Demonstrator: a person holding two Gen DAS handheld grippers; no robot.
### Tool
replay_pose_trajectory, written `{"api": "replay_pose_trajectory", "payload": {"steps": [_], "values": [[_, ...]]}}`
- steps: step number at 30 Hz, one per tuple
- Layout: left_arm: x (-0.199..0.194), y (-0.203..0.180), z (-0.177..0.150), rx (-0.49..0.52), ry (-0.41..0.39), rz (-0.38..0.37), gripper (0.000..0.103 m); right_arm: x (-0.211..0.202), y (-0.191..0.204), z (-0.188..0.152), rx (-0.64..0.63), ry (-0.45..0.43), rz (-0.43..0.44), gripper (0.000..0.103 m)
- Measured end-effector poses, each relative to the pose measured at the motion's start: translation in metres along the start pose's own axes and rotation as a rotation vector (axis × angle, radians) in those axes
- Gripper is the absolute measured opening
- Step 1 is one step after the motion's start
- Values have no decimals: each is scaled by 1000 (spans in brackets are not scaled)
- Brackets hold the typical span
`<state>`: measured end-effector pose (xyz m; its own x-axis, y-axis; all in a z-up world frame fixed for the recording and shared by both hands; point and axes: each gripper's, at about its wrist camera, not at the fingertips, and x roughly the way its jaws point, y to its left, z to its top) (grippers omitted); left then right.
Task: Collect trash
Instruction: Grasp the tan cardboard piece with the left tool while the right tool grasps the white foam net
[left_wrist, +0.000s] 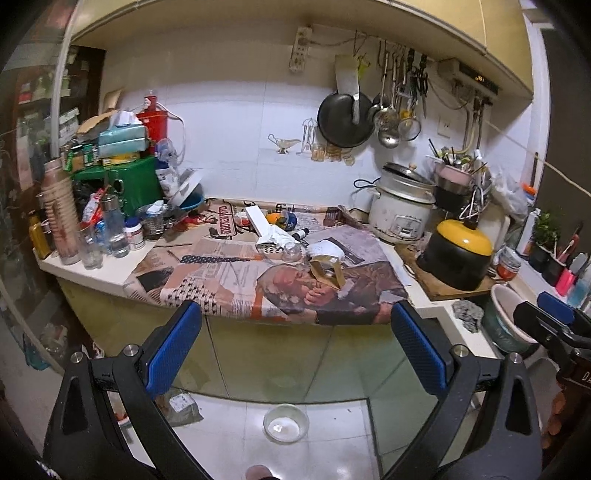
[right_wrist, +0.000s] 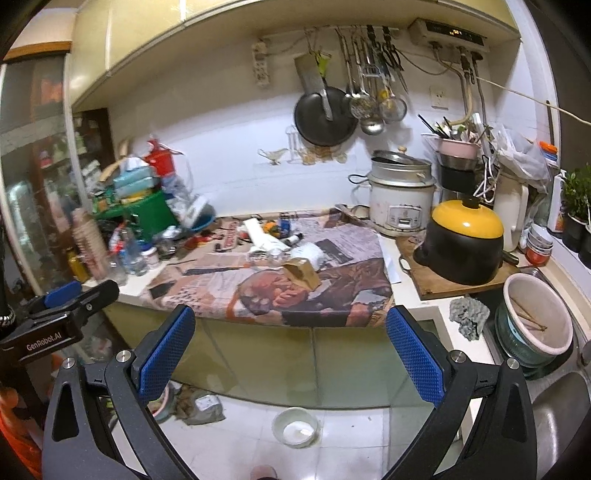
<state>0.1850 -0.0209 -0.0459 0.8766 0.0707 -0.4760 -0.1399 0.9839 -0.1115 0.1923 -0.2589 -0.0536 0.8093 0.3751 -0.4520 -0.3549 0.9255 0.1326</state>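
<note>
Left gripper (left_wrist: 295, 347) and right gripper (right_wrist: 290, 349) both spread wide, holding nothing, short of the counter edge. Beyond, on the newspaper (left_wrist: 236, 284): torn brown carton (left_wrist: 327, 271), then crumpled white tissue (left_wrist: 277, 236). Rice cooker (left_wrist: 402, 208) at the back right.

"GenRobot.AI" stands on the left hand-held gripper (right_wrist: 66, 295); other print is unreadable.
</note>
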Motion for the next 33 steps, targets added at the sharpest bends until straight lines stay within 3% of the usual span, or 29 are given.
{"api": "replay_pose_trajectory", "payload": {"steps": [4, 13, 16, 24, 33], "values": [[54, 15, 19, 3, 32, -25, 97, 36, -1, 10, 18, 27, -44, 103], [189, 49, 57, 62, 189, 4, 97, 133, -11, 33, 130, 136, -138, 103], [230, 55, 60, 57, 245, -18, 97, 160, -16, 34, 147, 175, -151, 103], [325, 38, 53, 74, 353, -32, 97, 224, -41, 50, 155, 244, -158, 103], [442, 5, 30, 14, 509, -29, 90, 322, -95, 74, 101, 362, -61, 102]]}}
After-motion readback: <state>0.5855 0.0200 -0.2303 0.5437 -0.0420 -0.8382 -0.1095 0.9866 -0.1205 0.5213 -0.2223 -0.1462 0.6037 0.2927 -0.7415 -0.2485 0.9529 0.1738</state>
